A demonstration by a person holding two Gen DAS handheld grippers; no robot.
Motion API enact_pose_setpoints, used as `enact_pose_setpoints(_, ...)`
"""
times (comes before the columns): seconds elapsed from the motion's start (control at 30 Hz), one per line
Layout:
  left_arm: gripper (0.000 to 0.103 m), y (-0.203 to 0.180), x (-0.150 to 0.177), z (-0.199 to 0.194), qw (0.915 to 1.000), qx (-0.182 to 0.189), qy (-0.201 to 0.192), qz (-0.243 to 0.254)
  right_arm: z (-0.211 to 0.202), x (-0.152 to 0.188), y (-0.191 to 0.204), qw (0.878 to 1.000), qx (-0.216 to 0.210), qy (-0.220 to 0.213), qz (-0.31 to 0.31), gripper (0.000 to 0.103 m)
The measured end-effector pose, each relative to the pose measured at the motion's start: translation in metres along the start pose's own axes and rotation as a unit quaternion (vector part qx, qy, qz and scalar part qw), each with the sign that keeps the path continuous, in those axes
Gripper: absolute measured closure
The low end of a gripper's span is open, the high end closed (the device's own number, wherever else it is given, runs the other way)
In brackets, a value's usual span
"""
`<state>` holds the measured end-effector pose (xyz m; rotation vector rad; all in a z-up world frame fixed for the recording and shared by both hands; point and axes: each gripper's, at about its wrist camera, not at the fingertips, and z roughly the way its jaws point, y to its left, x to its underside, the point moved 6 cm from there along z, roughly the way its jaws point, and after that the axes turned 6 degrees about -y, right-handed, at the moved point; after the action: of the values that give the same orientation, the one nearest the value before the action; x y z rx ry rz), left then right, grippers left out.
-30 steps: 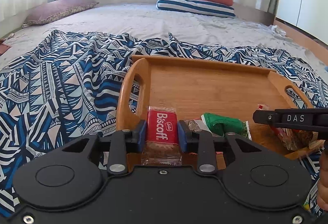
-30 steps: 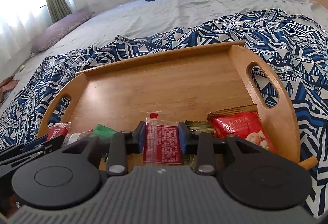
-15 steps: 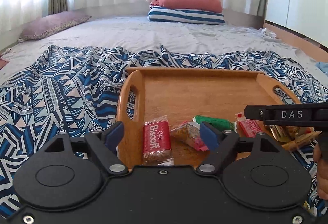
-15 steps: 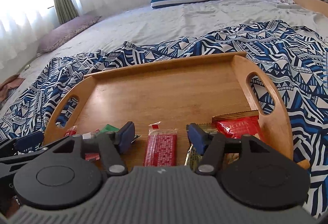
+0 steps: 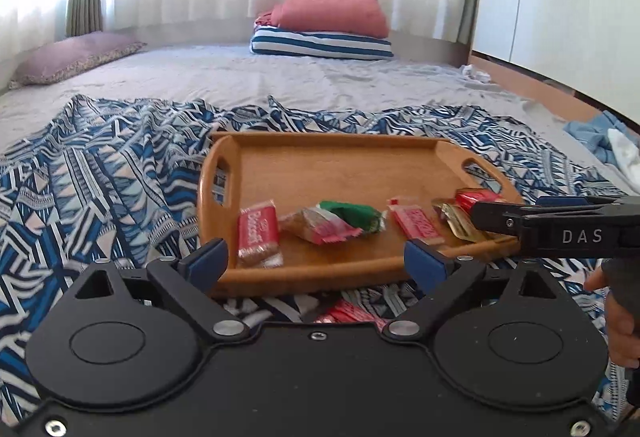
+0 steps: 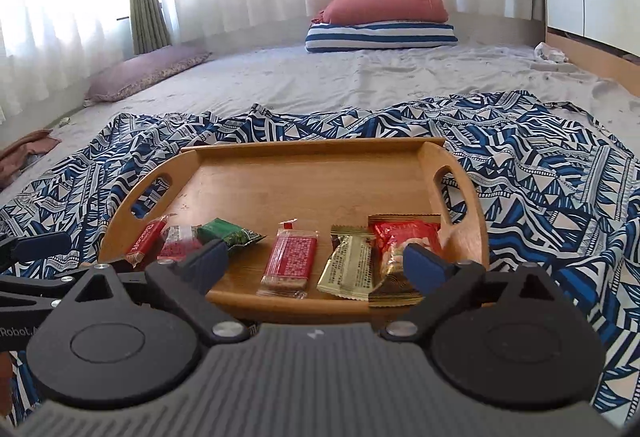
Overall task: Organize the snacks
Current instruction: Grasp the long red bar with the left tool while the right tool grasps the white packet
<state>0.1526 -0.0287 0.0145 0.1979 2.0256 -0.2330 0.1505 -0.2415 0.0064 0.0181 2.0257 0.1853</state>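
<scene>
A: Where is the Biscoff packet [image 5: 257, 233] found?
B: On the wooden tray [image 5: 340, 173], just beyond the left gripper [image 5: 316, 261], whose jaws have just been opened wide, nothing between them.
A: And the red wafer packet [image 6: 290, 263]?
B: Laid ahead of the right gripper [image 6: 318, 264], likewise spread, nothing pinched.

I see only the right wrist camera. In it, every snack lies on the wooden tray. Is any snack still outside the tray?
Observer: Yes, one. The left wrist view shows a red wrapper on the patterned cloth, just in front of the near rim of the tray. The body of the left tool partly hides it.
Operator: Thank you. I see only a side piece of the left tool. Does it hold something?
Observer: No. The left tool is open. Its jaws have just been opening, and nothing is held between them.
</scene>
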Motion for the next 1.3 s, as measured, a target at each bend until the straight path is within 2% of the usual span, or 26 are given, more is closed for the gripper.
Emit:
enact_pose_setpoints(0.3, 0.008, -0.007, 0.024, -0.019, 0.9996, 0.011, 0.024, -0.013, -0.048, 0.030, 0.004, 0.999, 0.005, -0.017, -0.037, 0.000)
enact_pose_setpoints(0.53, 0.014, -0.022, 0.036, -0.020, 0.9978, 0.034, 0.055, -0.018, -0.083, 0.060, 0.017, 0.997, -0.004, -0.021, -0.081, 0.000)
enact_pose_setpoints(0.57, 0.020, -0.024, 0.037, -0.020, 0.9977, 0.032, 0.057, -0.018, -0.087, 0.064, 0.019, 0.996, -0.004, -0.020, -0.084, 0.000)
enact_pose_setpoints(0.6, 0.031, -0.026, 0.038, -0.019, 0.9976, 0.030, 0.060, -0.018, -0.089, 0.067, 0.020, 0.996, -0.003, -0.019, -0.088, 0.000)
enact_pose_setpoints(0.67, 0.044, -0.032, 0.041, -0.017, 0.9968, 0.031, 0.072, -0.018, -0.094, 0.075, 0.024, 0.995, 0.000, -0.018, -0.094, 0.000)
enact_pose_setpoints(0.7, 0.047, -0.034, 0.043, -0.015, 0.9963, 0.035, 0.076, -0.021, -0.096, 0.079, 0.025, 0.995, 0.000, -0.017, -0.097, 0.000)
enact_pose_setpoints(0.83, 0.047, -0.040, 0.043, -0.010, 0.9954, 0.034, 0.078, -0.043, -0.100, 0.090, 0.030, 0.995, 0.006, -0.019, -0.098, 0.000)
enact_pose_setpoints(1.03, 0.052, -0.039, 0.047, 0.004, 0.9917, 0.025, 0.095, -0.083, -0.101, 0.094, 0.028, 0.998, -0.001, -0.027, -0.058, 0.002)
enact_pose_setpoints(1.1, 0.063, -0.039, 0.047, 0.003, 0.9915, 0.031, 0.095, -0.084, -0.100, 0.095, 0.029, 0.998, 0.001, -0.028, -0.056, 0.004)
enact_pose_setpoints(1.3, 0.079, -0.037, 0.048, -0.012, 0.9913, 0.049, 0.097, -0.074, -0.097, 0.098, 0.033, 0.998, -0.007, -0.021, -0.051, 0.013)
